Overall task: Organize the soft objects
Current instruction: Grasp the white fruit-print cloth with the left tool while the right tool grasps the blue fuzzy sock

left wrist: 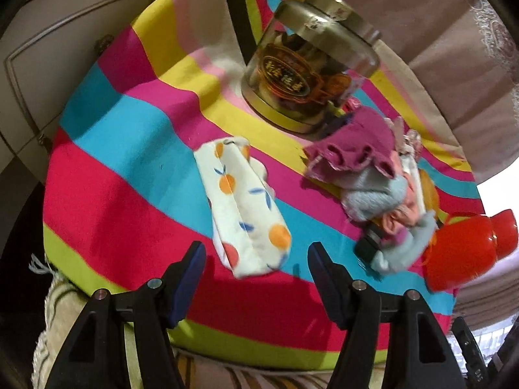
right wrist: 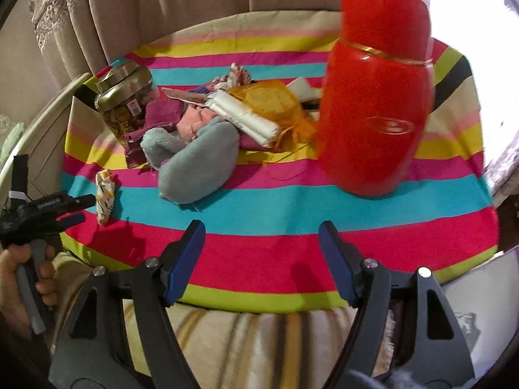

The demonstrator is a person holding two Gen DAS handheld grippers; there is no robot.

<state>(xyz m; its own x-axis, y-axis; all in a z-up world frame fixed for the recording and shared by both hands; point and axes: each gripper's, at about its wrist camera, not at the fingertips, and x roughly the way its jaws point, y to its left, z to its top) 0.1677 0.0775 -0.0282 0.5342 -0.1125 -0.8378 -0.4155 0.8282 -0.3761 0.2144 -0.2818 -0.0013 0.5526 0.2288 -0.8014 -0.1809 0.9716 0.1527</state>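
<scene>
Striped cloth point(left wrist: 129, 168) in bright bands covers the desk. Left wrist view: left tool point(left wrist: 256, 253) released, nothing between its blue pads. Orange-print pouch point(left wrist: 243, 204) lies just ahead of its tips. Heap of soft things point(left wrist: 366, 175) sits right, beside a glass jar point(left wrist: 311, 61).

Right wrist view: right tool point(right wrist: 262, 231) released, empty. Heap centre-left beyond the tips; red bottle point(right wrist: 376, 97) upright, ahead right.

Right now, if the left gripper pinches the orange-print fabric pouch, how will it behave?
The orange-print pouch is creased, folded cloth, so it probably sags and deforms when pinched. It looks light. Lying flat on the striped cloth, it shouldn't roll.
</scene>
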